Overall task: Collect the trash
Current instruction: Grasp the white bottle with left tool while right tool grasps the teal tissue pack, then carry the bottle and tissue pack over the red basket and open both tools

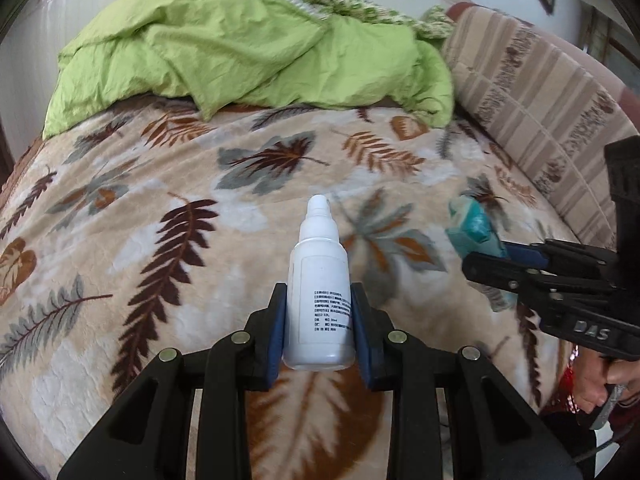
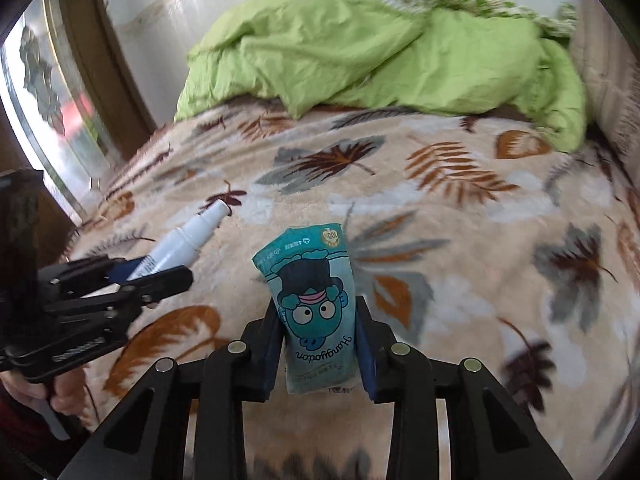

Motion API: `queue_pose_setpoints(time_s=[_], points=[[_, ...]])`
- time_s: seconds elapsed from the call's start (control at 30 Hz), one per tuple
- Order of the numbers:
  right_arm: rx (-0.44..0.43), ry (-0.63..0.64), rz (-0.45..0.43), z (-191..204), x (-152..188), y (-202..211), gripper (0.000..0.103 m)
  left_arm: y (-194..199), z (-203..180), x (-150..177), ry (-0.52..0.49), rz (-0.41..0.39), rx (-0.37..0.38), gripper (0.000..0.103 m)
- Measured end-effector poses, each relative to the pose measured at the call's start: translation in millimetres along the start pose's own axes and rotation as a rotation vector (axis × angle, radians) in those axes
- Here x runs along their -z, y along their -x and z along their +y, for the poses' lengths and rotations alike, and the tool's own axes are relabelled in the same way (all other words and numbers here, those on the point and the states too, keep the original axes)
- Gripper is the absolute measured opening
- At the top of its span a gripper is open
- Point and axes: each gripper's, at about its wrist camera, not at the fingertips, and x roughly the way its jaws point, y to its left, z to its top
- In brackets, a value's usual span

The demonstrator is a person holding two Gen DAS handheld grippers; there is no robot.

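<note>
Left gripper (image 1: 319,322): blue pads (image 1: 276,336) pinching a small white spray bottle (image 1: 320,300) from both sides, near its bottom end. Bottle held up off the bed, nozzle end pointing away toward the green bedding. White label on its side with tiny black print, too small to read.

Right gripper (image 2: 318,340): blue pads (image 2: 366,354) pinching a teal tissue packet (image 2: 316,312) from both sides, low down on it. Packet lifted clear of the bed too. Printed on it, seen upside down: a cartoon blue-green face with big round eyes and a dark hat, the word "Hangyodon" in curly letters, and a small gold round badge reading "100" near the far edge. Other small print too blurry to read.

Seen from the left wrist camera, right gripper off to the right side, black, with raised letters "DAS" on its body, a hand (image 1: 600,384) on its trigger below.

Seen from the right wrist camera, left gripper off to the left side with the white bottle sticking out past its fingers.

Underneath both: a fuzzy cream blanket (image 1: 180,208) covered in brown, orange and grey leaves. At the far end, a crumpled lime-green quilt (image 1: 248,52). Along the right, a striped brown and beige cushion (image 1: 532,92).
</note>
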Motion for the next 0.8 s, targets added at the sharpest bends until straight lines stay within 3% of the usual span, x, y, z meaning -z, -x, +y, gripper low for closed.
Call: queue_pose_setpoints(time_s=[0.2,0.43,0.8], points=[[0.017,-0.134,-0.074,-22,40,89,0.035,31,-63,12,-0.079,-0.017,0.084,0.029],[0.102,-0.295,-0.116,-63,97,167,0.035,56,-148,18,-0.21,-0.025,0.191,0.029],[0.317,-0.577,-0.206,-144,190,292,0.035,56,-310,46,-0.442,0.085,0.473,0.029]])
